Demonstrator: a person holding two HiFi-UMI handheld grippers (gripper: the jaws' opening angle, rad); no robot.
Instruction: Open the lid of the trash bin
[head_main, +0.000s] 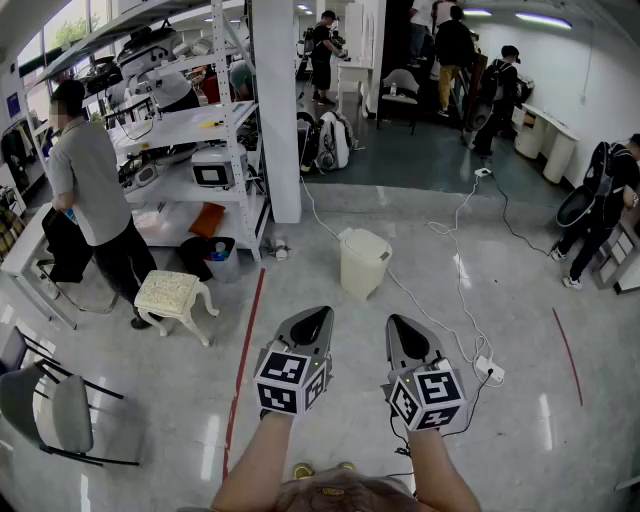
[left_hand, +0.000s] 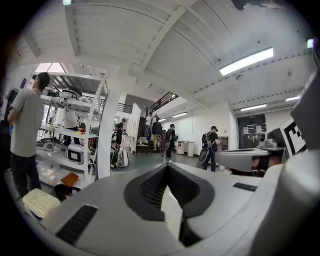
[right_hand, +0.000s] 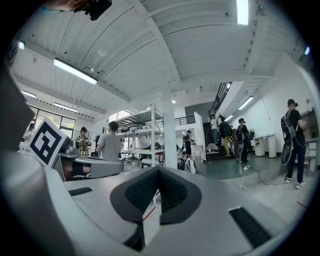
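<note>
Hovering side by side over near floor: left tool (head_main: 316, 314) and right tool (head_main: 398, 322), both pointing toward far side. Each tool closed, tips together, nothing gripped.

Cream trash bin (head_main: 362, 268) stands on floor beyond tools, well apart from both, lid (head_main: 362, 240) down. White pillar (head_main: 275, 110) far left of bin. White cable (head_main: 455, 310) lies on floor right of bin. Padded stool (head_main: 176, 293) at left, near shelf rack (head_main: 228, 140). Red floor line (head_main: 244, 350) just left of left tool.
</note>
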